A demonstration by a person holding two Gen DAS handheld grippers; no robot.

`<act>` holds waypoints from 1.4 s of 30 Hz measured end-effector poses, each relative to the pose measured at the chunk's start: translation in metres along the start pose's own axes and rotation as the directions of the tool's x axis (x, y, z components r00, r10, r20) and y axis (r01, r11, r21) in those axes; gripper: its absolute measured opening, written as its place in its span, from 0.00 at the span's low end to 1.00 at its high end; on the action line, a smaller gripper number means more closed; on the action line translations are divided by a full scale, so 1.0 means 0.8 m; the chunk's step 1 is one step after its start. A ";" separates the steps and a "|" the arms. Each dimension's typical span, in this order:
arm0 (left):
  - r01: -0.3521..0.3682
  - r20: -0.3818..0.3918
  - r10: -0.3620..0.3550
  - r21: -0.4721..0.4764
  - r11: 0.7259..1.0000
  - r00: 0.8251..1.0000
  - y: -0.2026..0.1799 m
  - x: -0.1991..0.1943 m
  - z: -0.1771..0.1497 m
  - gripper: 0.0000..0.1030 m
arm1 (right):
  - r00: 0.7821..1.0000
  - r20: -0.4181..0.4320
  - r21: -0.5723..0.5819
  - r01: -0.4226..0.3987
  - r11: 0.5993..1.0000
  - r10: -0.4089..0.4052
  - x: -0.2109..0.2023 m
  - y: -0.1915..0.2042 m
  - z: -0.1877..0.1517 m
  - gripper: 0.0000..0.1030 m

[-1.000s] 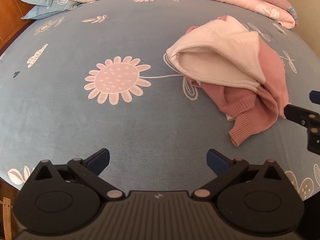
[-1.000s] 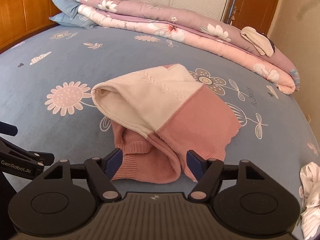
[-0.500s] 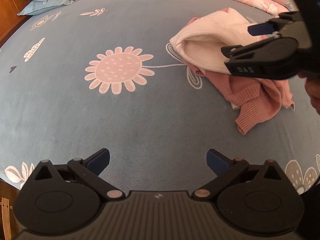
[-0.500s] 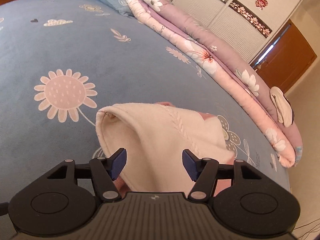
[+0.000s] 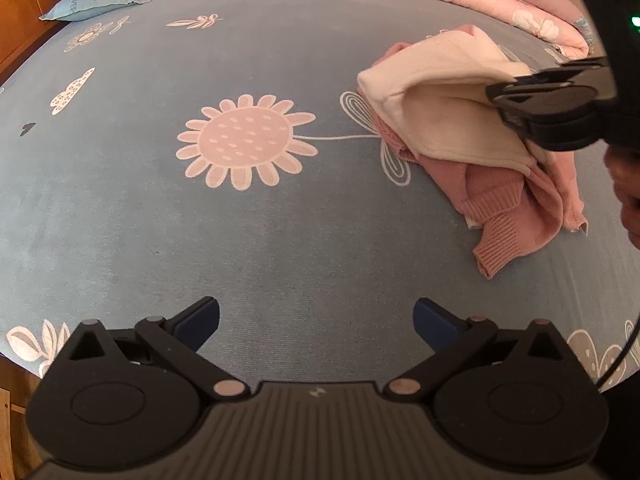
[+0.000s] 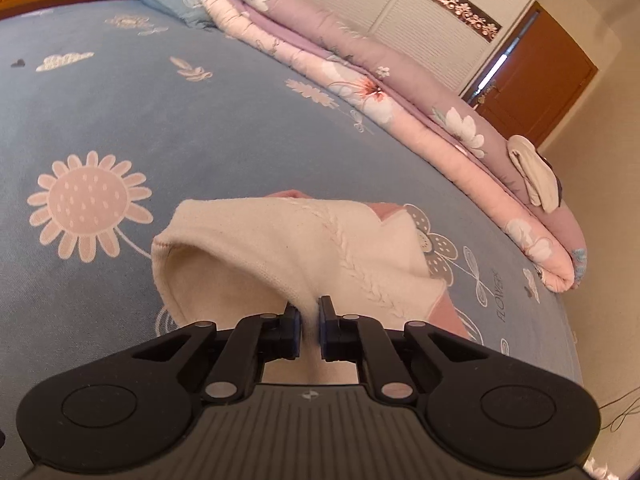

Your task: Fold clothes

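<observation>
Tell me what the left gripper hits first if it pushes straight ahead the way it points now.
Probably only the blue bedsheet: the open left gripper aims at bare sheet near the printed sunflower. The pink-and-cream sweater lies off to its right, out of that line, though depth is uncertain.

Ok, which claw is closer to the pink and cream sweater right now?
Right. The right claw is shut on the cream edge of the sweater. The left claw is open over bare sheet, well short of the garment.

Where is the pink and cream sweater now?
The sweater lies crumpled on the blue bed sheet, right of the big printed flower; the right claw pinches its cream part.
</observation>
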State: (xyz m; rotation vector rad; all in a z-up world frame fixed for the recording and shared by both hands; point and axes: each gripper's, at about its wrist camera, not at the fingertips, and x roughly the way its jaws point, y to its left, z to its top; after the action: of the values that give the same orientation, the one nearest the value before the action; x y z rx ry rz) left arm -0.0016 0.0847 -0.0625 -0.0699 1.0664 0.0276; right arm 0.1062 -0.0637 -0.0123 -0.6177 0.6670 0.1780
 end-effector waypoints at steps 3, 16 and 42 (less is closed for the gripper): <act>0.001 0.012 -0.001 0.016 1.000 1.000 -0.009 -0.008 -0.001 1.00 | 1.000 0.019 0.063 0.010 0.998 -0.011 -0.027 -0.028 -0.012 0.10; 0.022 0.060 -0.029 0.114 0.993 0.998 -0.061 -0.041 -0.006 1.00 | 0.979 -0.178 0.262 0.139 0.955 -0.094 -0.069 -0.130 -0.148 0.02; 0.077 0.058 -0.081 0.063 0.995 0.995 -0.049 -0.037 -0.006 1.00 | 0.994 0.062 0.044 -0.091 0.995 0.088 -0.098 -0.025 -0.040 0.46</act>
State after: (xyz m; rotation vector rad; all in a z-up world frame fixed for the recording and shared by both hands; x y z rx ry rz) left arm -0.0178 0.0453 -0.0375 -0.0558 1.0030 -0.0735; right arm 0.0350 -0.0961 0.0268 -0.5364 0.6398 0.2627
